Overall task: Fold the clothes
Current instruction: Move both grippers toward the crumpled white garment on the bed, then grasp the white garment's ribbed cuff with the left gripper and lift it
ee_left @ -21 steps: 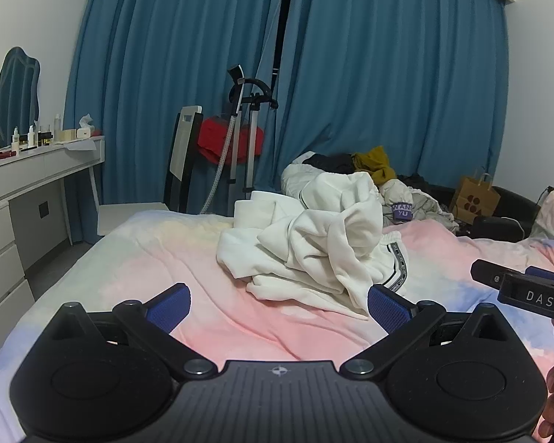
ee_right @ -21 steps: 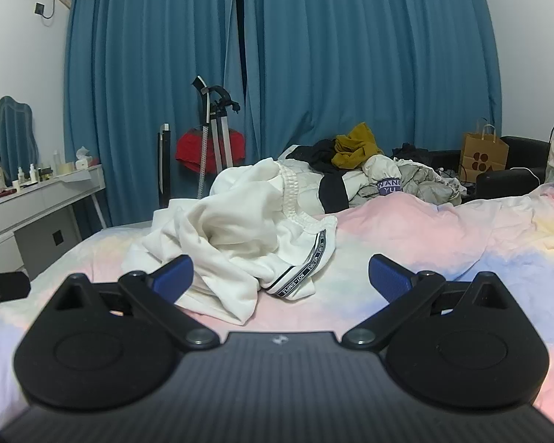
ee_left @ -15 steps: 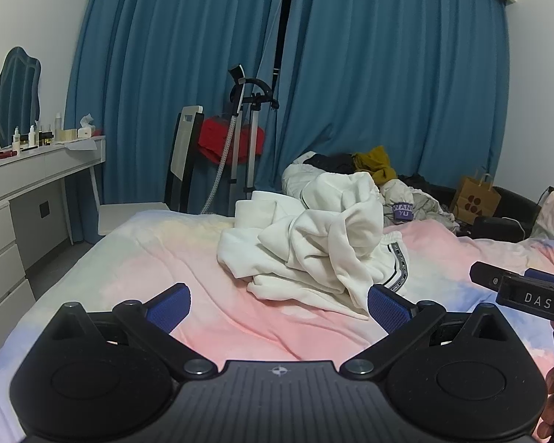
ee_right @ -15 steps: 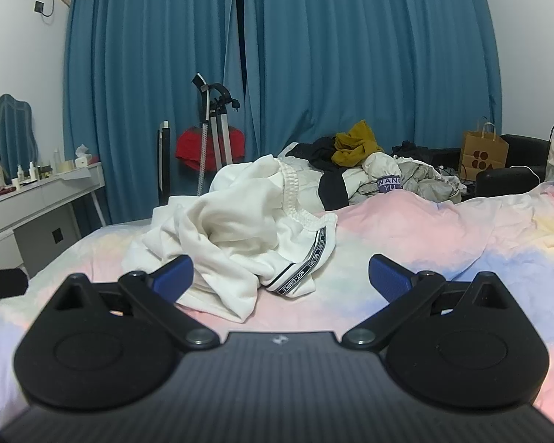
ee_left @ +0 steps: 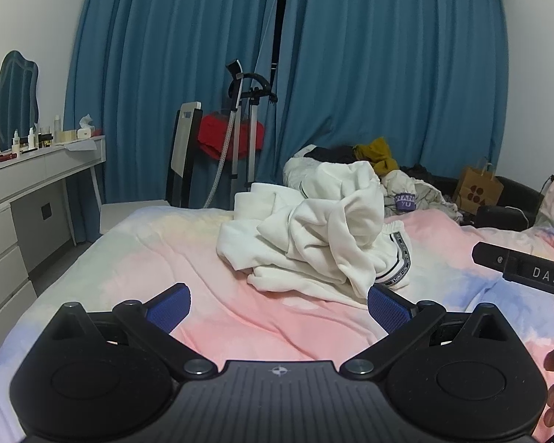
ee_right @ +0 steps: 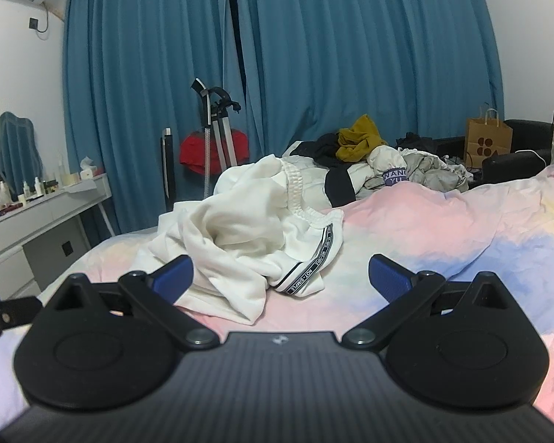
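White dresser [ee_left: 37, 184] stands off the bed's left edge. Left gripper [ee_left: 277, 304] open, empty. Crumpled white garment [ee_left: 314, 236] lies mid-bed [ee_left: 166, 258], beyond both grippers; clothes pile [ee_right: 387, 162] at far edge. Right gripper [ee_right: 280, 273] open, empty.

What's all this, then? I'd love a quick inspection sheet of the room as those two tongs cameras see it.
Surface: bed with pastel pink-blue cover, rumpled.
Job's things: white garment crumpled in a heap, black-striped trim showing, unfolded.
Clutter: clothes pile behind it, mustard piece on top.
Tongs: left tongs and right tongs both open, empty, short of the garment.
Cables: white cable near the black seat.
Surroundings: blue curtains, dresser, garment steamer, paper bag.
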Motion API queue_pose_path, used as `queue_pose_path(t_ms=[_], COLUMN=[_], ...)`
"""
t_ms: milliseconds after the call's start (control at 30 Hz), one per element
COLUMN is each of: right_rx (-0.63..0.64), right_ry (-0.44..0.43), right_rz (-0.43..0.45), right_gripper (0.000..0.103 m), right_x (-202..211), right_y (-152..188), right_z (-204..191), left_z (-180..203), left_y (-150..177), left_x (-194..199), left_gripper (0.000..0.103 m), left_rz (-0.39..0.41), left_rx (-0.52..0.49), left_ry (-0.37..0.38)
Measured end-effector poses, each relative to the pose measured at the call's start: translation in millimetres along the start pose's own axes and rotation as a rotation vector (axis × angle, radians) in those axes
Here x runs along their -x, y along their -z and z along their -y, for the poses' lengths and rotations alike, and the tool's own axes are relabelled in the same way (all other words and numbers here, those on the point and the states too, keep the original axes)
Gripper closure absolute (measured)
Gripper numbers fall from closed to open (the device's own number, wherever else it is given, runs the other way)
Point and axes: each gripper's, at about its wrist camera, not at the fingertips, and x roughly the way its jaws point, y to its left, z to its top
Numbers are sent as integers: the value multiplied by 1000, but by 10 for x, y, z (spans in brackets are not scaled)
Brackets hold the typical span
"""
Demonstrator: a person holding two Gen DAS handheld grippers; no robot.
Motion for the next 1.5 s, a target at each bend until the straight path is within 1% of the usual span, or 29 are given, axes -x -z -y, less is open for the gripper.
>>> queue_pose_path(t_ms=[67,167,233,467,633,700,967,1167,1233,1300,1367,1400,1500], right_rx=[23,87,94,9,-38,-48,-86,-168,-193,-235,-277,-290,-310], right_ry=[2,37,45,21,35,47,104,130,149,146,131,126,115], right_rz=[5,2,4,10,30,36,16,0,-19,-55,-79,-90,-120], right_gripper=[0,0,0,0,0,0,0,0,0,0,0,0,0], right_x=[-11,-87,-107,-21,65,80,17,-134,-232,-354,-445,-487,-604], right_y=[10,28,22,-69,-160,-184,-195,-141,-90,-33,28,62,147], right_z=[-8,-47,-29,127,253,299,562,872,983,1098,1184,1208,1242], left_z=[6,43,85,252,412,558,1260,1787,1937,2082,2232,2315,2542], left_y=[12,30,36,-7,-157,-268,-774,-1153,-1179,-1186,-1193,-1196,-1191], left_x=[1,3,2,-27,-276,-517,-1733,-2645,-2978,-3317,-3583,-3710,-4094], left_gripper=[0,0,0,0,0,0,0,0,0,0,0,0,0], left_rz=[2,4,5,8,-9,-11,-40,-62,-88,-118,-123,-119,-119], left_rx=[4,-8,-25,-69,-111,-152,-280,-375,-401,-426,-456,-486,-590], left_ry=[0,0,-2,-6,-22,-25,26,63,33,-5,-20,-32,-137])
